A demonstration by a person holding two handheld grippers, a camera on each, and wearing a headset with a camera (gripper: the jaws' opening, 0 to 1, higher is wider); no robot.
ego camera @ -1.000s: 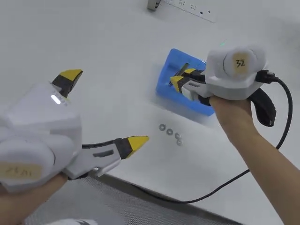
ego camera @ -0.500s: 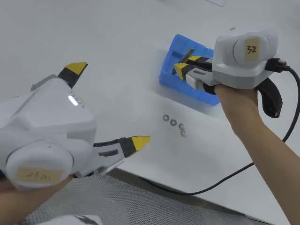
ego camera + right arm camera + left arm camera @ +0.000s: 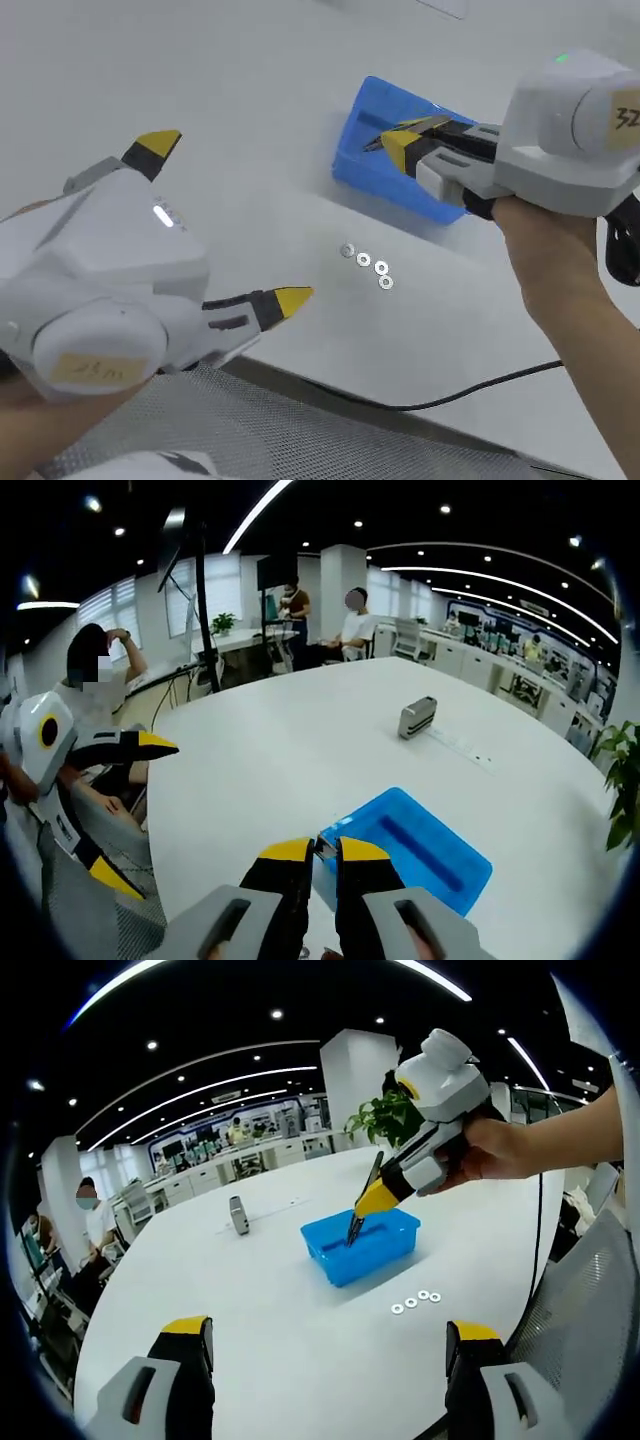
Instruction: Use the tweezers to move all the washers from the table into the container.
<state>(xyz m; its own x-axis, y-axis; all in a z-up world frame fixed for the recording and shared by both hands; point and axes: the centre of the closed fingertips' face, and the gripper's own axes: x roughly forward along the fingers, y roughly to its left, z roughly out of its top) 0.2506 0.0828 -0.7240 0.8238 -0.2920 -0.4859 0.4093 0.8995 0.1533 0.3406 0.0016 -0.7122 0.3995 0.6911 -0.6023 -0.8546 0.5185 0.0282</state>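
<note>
White worktop (image 3: 250,80) runs wide and mostly bare, with a bright open office behind it and a small grey box (image 3: 417,717) far back. Near the front edge sits the blue container (image 3: 362,170). The right claw (image 3: 400,140) hovers over it, pressed together on the tweezers (image 3: 353,1230), whose long axis slants down so that the tips reach inside the container. Three washers (image 3: 364,261) lie flat in a short row on the worktop, just outside the container's near wall, between that wall and the front edge. The row runs roughly along that wall. From the tweezer tips the washers lie back toward the person and lower, so the right claw is much the nearer. The left claw (image 3: 226,220) is spread wide and empty, well apart to the side. Open surface surrounds the washers, but the front edge and a trailing cable (image 3: 480,385) are near on the person's side.
</note>
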